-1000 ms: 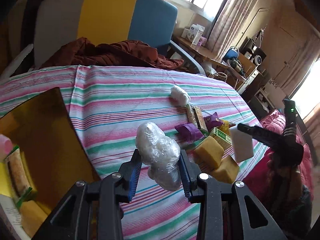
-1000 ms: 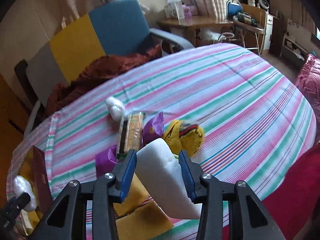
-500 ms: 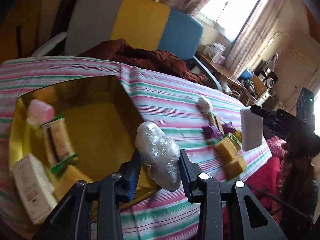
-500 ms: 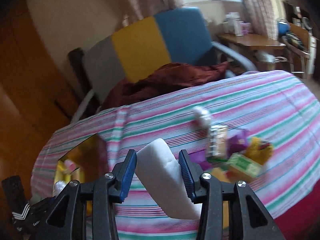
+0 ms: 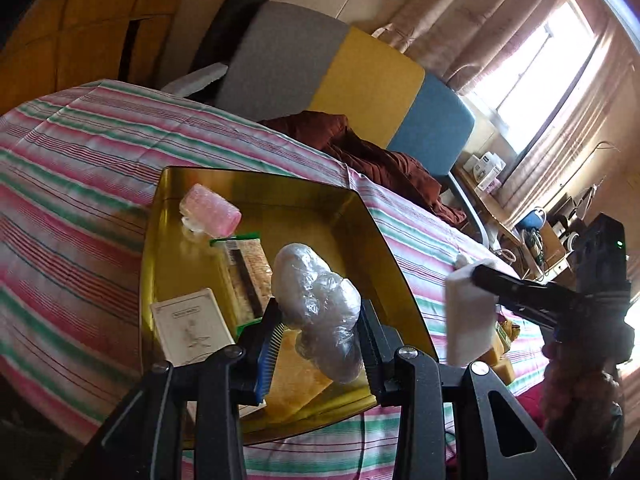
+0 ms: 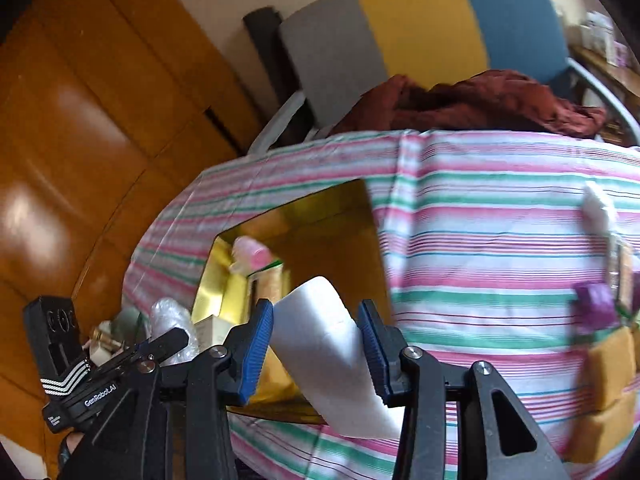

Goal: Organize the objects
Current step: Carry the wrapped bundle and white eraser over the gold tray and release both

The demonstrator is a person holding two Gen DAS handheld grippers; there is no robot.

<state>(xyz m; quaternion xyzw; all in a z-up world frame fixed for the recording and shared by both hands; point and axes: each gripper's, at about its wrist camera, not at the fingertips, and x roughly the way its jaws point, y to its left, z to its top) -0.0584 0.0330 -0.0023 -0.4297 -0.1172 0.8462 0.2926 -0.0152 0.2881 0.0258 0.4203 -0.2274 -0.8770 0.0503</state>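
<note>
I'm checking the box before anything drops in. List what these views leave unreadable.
- Gold box, left wrist view: the near corner lies behind the left claw and its plastic-wrapped bundle.
- White card: print too small.
- Loose items at the right edge, right wrist view: motion-blurred, cut off.

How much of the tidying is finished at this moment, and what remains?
Done: the gold tray already holds a pink roll, a snack bar, a white box and a yellow sponge.
In hand: the left tool grips a plastic-wrapped bundle above the tray; the right tool grips a white block.
Left: purple packet, yellow sponges and a white wad lie on the striped cloth.
</note>
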